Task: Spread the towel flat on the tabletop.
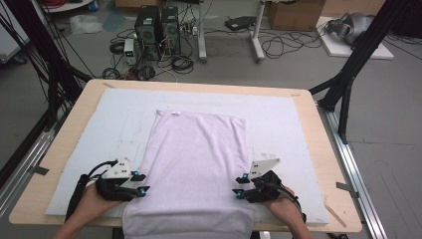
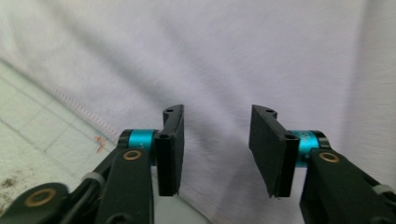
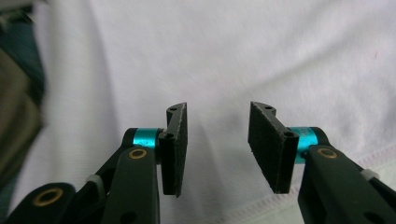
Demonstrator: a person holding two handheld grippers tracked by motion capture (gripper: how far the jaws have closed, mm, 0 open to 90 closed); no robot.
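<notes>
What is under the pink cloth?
The pink cloth lies on a white mat, which rests on the wooden table. Anything else beneath the cloth is covered and cannot be seen.

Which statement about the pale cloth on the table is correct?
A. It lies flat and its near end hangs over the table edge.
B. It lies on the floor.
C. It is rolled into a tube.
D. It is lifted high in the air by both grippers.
A: in the high view the pale cloth lies spread flat on the white mat, and its near end drops over the table's front edge.
</notes>
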